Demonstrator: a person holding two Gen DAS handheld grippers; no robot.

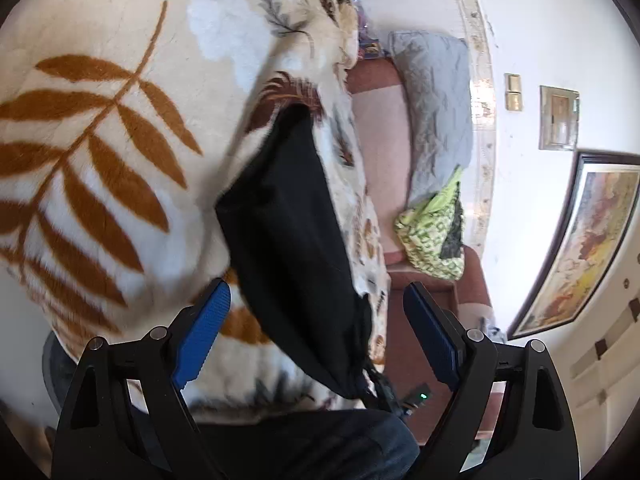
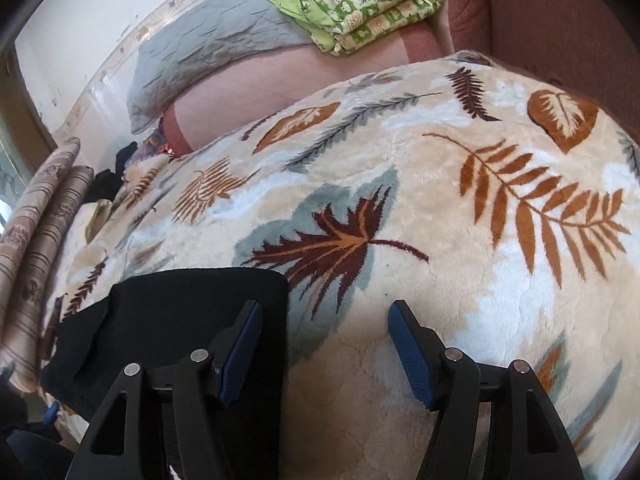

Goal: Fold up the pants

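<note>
Black pants [image 1: 292, 240] lie folded into a long narrow stack on a cream leaf-print blanket [image 1: 100, 140]. In the left wrist view my left gripper [image 1: 316, 300] is open above the near part of the pants, empty, its blue pads [image 1: 202, 332] wide apart. In the right wrist view the pants [image 2: 180, 320] lie at the lower left on the blanket [image 2: 400, 200]. My right gripper [image 2: 326, 312] is open and empty; its left finger is over the pants' right edge and its right finger over bare blanket.
A grey quilt [image 2: 208, 48] and a folded green patterned blanket [image 2: 360, 4] lie on a pink mattress [image 2: 260, 84] beyond the leaf blanket. A red-brown sofa arm [image 2: 540, 20] stands at the right. Striped cushions [image 2: 36, 220] sit at the left. A framed picture [image 1: 588, 240] hangs on the white wall.
</note>
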